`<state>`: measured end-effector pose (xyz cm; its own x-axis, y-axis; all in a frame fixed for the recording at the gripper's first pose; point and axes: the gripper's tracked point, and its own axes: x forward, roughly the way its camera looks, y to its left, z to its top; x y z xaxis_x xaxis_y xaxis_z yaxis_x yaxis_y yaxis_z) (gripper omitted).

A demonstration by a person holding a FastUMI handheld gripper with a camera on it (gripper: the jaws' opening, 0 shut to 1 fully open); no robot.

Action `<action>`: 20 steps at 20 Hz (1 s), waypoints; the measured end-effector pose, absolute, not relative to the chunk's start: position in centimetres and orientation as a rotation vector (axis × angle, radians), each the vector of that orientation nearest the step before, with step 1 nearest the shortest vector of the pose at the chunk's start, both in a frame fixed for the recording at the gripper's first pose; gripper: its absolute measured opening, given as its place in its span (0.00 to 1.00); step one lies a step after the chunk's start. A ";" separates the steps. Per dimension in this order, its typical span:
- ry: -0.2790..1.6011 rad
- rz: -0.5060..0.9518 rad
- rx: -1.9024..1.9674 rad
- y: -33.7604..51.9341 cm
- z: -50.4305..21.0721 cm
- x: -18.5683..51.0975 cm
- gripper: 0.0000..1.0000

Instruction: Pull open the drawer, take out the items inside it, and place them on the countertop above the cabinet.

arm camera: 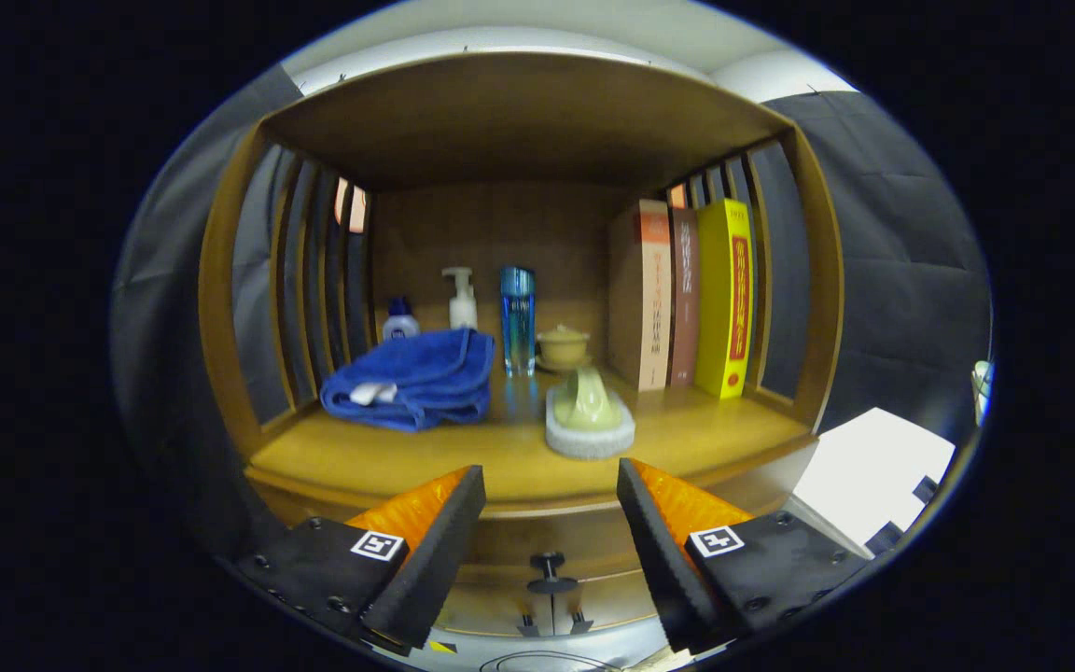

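Note:
My gripper [551, 485] is open, its two orange-and-black fingers spread wide with nothing between them. Below and between the fingers I see the wooden drawer front [537, 546] with its small black knob [548, 564]; the drawer looks closed. Beyond the fingers lies the countertop [463, 457] of the wooden cabinet. On it rest a folded blue towel [411, 378] at the left and a pale green scrubbing brush with a white base [589, 415] just ahead of the right finger.
At the back of the shelf stand a small white-and-blue bottle [399, 320], a white pump bottle [461, 299], a blue bottle [517, 322] and a small lidded cup [563, 347]. Three books [687, 299] stand upright at the right. A white surface [869, 471] lies right of the cabinet.

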<state>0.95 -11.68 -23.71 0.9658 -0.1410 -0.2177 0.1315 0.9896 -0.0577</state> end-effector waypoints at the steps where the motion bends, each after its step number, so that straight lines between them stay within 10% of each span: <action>1: 0.203 -0.137 -0.056 -11.5 -21.3 1.2 0.96; 20: 0.061 0.017 -0.053 -2.6 -1.1 2.7 0.96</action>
